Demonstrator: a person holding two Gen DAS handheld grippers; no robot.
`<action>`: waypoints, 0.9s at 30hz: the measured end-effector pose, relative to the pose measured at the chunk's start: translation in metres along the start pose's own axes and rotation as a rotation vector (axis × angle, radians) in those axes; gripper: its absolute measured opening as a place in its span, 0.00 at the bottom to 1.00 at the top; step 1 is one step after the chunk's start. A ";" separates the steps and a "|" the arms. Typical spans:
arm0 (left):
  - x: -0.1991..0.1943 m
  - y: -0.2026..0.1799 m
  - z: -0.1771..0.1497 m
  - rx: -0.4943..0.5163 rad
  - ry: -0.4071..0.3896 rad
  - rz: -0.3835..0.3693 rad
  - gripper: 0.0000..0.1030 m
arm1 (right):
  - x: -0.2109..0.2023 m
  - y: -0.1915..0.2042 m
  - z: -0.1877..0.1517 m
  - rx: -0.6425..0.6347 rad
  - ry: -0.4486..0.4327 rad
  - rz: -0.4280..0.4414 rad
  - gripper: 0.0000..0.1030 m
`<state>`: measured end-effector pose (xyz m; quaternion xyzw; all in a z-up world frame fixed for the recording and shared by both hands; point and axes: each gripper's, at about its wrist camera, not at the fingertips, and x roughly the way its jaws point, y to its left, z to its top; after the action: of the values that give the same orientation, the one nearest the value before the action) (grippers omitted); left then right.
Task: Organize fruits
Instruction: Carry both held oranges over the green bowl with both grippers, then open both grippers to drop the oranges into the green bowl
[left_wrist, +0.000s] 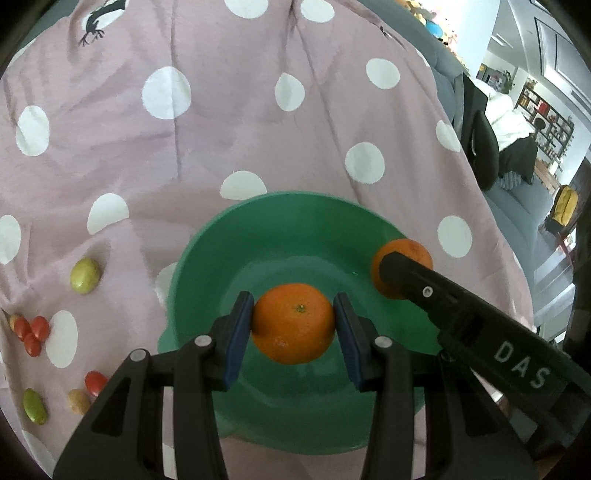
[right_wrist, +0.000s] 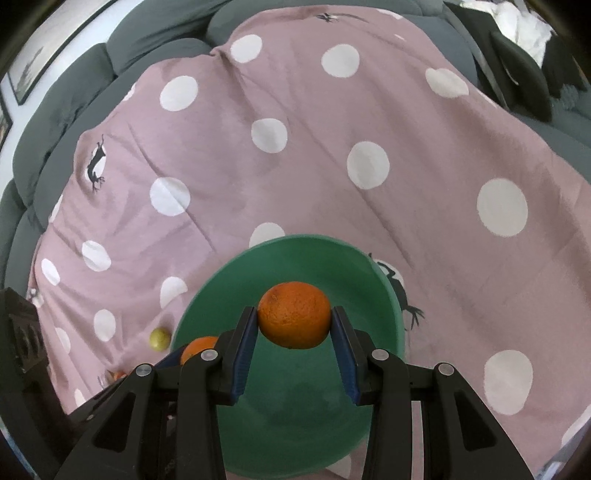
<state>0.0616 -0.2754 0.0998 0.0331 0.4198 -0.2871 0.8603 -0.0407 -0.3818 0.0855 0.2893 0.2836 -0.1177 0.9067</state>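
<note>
Both grippers over the green bowl (left_wrist: 207, 266), left gripper (left_wrist: 293, 323) clamped on an orange (left_wrist: 293, 325), right gripper (right_wrist: 293, 323) clamped on a second orange (right_wrist: 293, 314) nearer the bowl's rim.

A pink polka-dot blanket (right_wrist: 295, 147) drapes a grey sofa (right_wrist: 74, 92) below framed pictures (right_wrist: 40, 55).

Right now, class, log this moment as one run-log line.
left hand-held gripper: shut on orange | right hand-held gripper: shut on second orange | both over green bowl | small fruits on cloth
</note>
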 end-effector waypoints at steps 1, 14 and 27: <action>0.003 -0.001 0.000 0.002 0.007 0.007 0.43 | 0.001 -0.001 0.000 0.004 0.004 -0.001 0.41; 0.020 -0.009 -0.007 0.020 0.053 0.003 0.43 | 0.012 -0.008 -0.001 0.019 0.043 -0.052 0.41; 0.029 -0.014 -0.010 0.023 0.083 -0.001 0.45 | 0.018 -0.009 -0.002 0.010 0.068 -0.095 0.42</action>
<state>0.0610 -0.2978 0.0744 0.0549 0.4519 -0.2907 0.8416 -0.0305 -0.3886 0.0698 0.2841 0.3269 -0.1521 0.8884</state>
